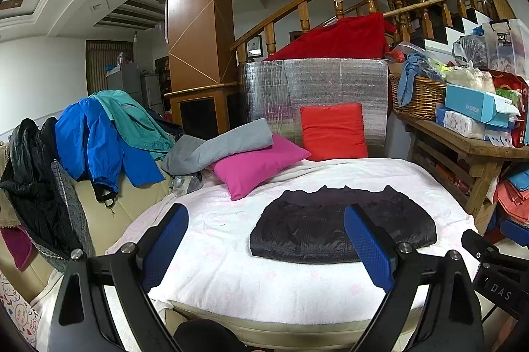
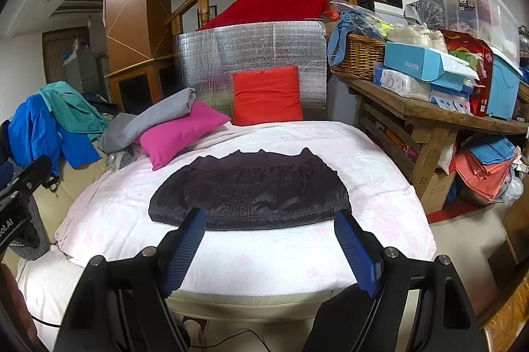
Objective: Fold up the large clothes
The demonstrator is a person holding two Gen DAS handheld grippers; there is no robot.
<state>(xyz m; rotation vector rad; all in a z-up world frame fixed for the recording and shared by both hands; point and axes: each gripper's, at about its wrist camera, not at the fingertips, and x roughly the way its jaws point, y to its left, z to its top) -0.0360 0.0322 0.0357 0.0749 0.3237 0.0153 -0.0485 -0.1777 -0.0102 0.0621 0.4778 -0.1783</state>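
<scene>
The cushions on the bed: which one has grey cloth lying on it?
The pink cushion, lying flat with the grey cloth on it. The red cushion stands upright, bare.

Black-framed tongs [image 1: 266, 219] with blue textured pads [image 2: 355, 248]; silver screws [image 2: 391, 252]; white lettering on the side.

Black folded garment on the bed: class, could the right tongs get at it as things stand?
Probably yes. The right tongs stand open just short of the black folded garment, with only bare bed cover between them.

Open left tongs [image 1: 266, 223] hover before folded black jacket [image 1: 340, 231] on bed [image 1: 215, 269].
</scene>
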